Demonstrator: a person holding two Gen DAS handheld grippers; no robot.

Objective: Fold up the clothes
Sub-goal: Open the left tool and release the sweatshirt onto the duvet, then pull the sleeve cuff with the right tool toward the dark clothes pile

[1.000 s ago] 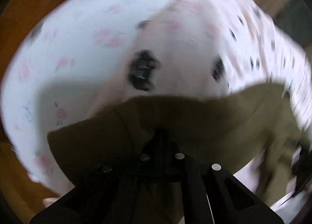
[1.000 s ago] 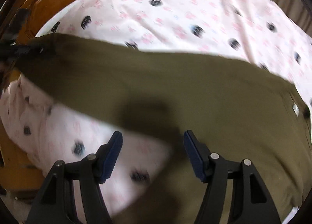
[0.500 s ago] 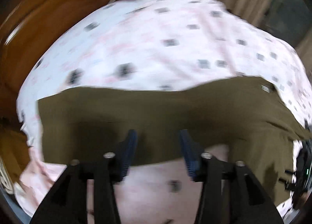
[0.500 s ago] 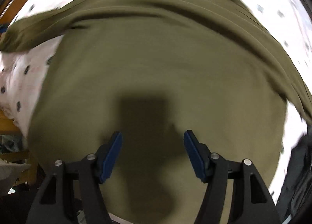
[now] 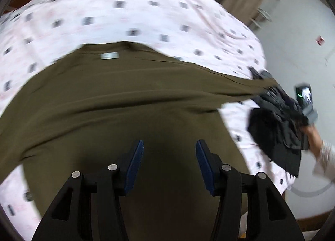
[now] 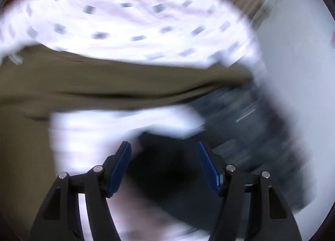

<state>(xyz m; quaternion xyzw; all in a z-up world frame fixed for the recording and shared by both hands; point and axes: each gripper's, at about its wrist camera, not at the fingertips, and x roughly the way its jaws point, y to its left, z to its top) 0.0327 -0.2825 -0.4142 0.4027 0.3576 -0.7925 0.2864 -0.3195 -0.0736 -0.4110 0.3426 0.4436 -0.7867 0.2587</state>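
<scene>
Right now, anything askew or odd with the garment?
The olive shirt lies unfolded on the patterned bedsheet, one sleeve stretched sideways onto a dark clothing pile. Both grippers are open and empty. Nothing damaged.

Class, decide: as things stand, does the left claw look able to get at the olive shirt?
Probably yes. The left claw is open and empty, and the olive shirt lies spread on the patterned sheet directly ahead, uncovered there.

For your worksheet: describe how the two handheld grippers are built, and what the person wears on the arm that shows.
Both the left gripper and the right gripper have black angular frames with silver round rivets and ribbed blue pads lining the jaws. The person's sleeve looks pale; blur hides detail.
</scene>
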